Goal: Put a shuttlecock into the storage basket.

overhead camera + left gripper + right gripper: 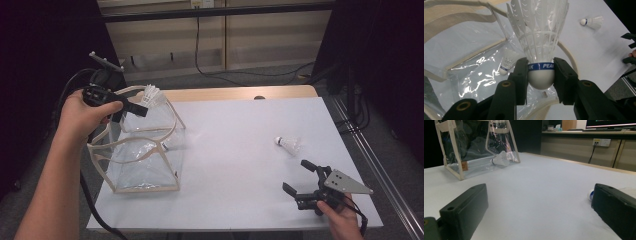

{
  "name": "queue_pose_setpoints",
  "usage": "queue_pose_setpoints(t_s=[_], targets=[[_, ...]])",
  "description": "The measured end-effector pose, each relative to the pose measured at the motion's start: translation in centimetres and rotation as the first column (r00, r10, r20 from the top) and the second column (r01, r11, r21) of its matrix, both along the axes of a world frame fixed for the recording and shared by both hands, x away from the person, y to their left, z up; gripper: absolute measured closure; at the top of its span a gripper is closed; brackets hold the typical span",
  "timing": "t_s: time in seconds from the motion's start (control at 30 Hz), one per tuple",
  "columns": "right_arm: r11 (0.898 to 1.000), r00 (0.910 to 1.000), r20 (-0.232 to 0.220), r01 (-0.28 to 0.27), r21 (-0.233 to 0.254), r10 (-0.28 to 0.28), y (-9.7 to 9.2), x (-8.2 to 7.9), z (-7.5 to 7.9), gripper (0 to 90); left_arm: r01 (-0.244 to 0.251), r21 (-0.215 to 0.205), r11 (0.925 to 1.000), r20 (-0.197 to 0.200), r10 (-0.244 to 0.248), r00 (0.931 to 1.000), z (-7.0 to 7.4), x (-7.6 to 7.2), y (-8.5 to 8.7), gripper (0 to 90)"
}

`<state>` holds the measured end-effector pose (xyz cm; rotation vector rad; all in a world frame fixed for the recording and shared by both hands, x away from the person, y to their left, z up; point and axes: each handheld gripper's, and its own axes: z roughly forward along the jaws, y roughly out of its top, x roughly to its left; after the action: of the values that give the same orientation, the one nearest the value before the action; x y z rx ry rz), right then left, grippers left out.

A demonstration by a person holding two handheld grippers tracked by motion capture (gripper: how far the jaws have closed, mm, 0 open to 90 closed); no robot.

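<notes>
A: Item one, the left gripper. What is recorded for it?

B: It is held above the open top of the clear bag, at the left of the table. Its jaws are closed partway and pressed on the round white cork of a held shuttlecock, one pad on each side, at the blue band printed PEAK. The feathers are pointed away from the gripper.

A: And the bag itself?

B: A transparent plastic bag with cream fabric trim and handles, stood upright on the white table top near its left edge. A second shuttlecock is seen lying inside it, on the bottom, in the left gripper view; it is also seen through the clear wall in the right gripper view.

A: Item two, the right gripper?

B: It is held low at the near right corner of the table. Its jaws are spread wide, and nothing is held between them.

A: Anything loose on the table?

B: A third shuttlecock is lying on its side on the bare table top, beyond the right gripper and apart from it, well away from the bag.
</notes>
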<state>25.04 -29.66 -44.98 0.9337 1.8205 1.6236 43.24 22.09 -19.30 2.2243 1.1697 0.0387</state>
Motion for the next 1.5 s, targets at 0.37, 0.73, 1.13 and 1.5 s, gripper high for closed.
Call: queue_pose_setpoints(t_s=[0.37, 0.73, 1.13, 1.5], targets=[[1.000, 1.0000, 0.001, 0.000, 0.001, 0.000, 0.0, 0.0, 0.0, 0.6, -0.035, 0.004, 0.9994, 0.008, 0.035, 0.9994, -0.5, 0.5, 0.4, 65.4], [1.000, 1.0000, 0.002, -0.001, -0.001, 0.001, 0.0, 0.0, 0.0, 0.6, -0.081, 0.007, 0.9967, 0.009, 0.081, 0.9967, -1.2, 0.8, 1.2, 65.4], [1.000, 1.0000, 0.000, -0.002, -0.002, 0.002, 0.0, 0.0, 0.0, 0.6, -0.113, 0.009, 0.9936, 0.017, 0.113, 0.9935, -1.7, 1.1, 1.2, 65.4], [1.000, 1.0000, 0.001, -0.003, -0.002, 0.003, 0.0, 0.0, 0.0, 0.6, -0.133, 0.019, 0.9909, 0.017, 0.133, 0.9910, -2.1, 1.3, 1.2, 65.4]])
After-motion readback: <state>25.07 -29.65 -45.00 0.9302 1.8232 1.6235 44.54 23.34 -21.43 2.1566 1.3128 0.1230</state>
